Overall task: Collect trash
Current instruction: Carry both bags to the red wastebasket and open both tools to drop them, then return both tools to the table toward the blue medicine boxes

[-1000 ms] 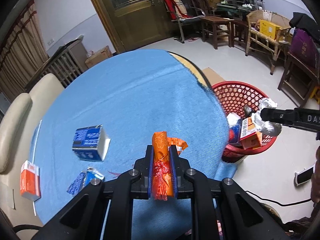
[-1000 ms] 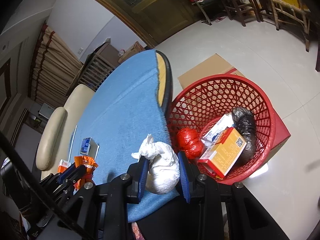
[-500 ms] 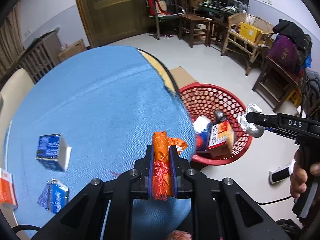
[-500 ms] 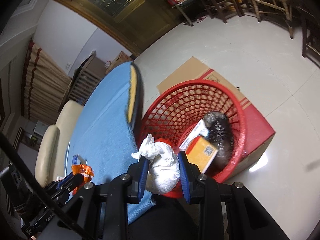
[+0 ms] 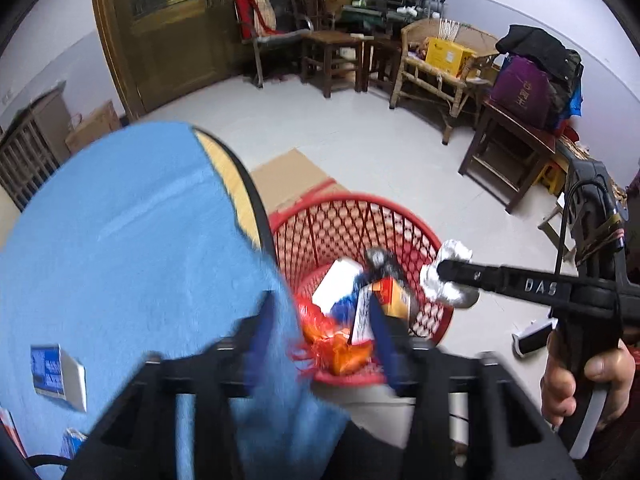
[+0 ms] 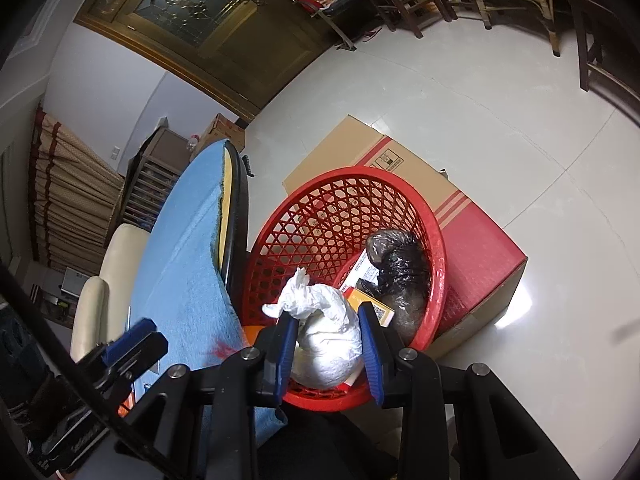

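Since 1 s ago left gripper has spread, orange wrapper falling into red mesh basket right of table; right gripper pinches white knotted bag above it; next: release.

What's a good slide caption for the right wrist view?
Right gripper holds a white bag over the red basket.

dim indoor light, floor glare in the right view, fisheye-bent dark edges, left view's foreground motion-blurred.
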Available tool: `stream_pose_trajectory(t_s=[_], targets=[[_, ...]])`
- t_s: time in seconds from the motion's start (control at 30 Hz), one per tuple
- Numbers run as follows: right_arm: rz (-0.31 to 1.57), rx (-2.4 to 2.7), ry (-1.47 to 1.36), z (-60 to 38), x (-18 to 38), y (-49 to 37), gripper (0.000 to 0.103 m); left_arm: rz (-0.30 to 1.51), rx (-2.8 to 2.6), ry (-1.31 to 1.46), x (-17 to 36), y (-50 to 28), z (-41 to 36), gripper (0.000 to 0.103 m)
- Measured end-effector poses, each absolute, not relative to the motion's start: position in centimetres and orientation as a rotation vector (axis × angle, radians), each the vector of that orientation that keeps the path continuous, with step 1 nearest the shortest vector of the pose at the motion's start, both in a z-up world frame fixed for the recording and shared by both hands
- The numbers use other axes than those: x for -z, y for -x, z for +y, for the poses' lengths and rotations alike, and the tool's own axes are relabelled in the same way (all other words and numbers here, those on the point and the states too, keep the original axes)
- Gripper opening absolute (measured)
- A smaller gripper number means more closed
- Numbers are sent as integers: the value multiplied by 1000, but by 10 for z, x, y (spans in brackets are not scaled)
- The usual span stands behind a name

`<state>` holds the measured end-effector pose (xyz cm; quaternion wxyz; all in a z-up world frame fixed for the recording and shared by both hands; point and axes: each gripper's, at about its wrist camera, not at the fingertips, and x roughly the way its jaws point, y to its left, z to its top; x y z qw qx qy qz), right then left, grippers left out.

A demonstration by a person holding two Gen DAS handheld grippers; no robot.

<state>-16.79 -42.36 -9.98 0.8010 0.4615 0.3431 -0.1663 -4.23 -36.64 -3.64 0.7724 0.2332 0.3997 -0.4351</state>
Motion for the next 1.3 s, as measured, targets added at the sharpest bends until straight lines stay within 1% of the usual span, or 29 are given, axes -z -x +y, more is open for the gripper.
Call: stream_pose_trajectory(t_s=[0.03,0.1,0.13,0.17,0.33,0.53,0.67,0.8,1.0,1.3], targets=[[733,359,-992,-425,100,166,35,846,942,-505,34,42,-368,56],[707,344,-1016,-429,97,164,40,838,947,-505,31,40,-367,56],[692,339,-1023,-431,95,164,58,834,946,-504,30,40,-365,56],[670,344,-1018,-432,91,164,69,831,941,-505,29,39,-362,57],[615,361,-966,-431,77,167,69,837,906,-496,31,33,-337,57],[651,380,-963,-431,84,167,69,778,859,-520,30,43,-289,57],[664,388,-930,-424,81,163,69,749,818,-502,25,49,-249,60],[658,379,-866,-407,65,151,69,747,755,-471,20,46,-211,60],[666,322,-748,-370,37,119,69,776,639,-349,9,28,-153,60],[646,259,-631,-332,4,87,69,763,495,-305,2,16,-97,60]])
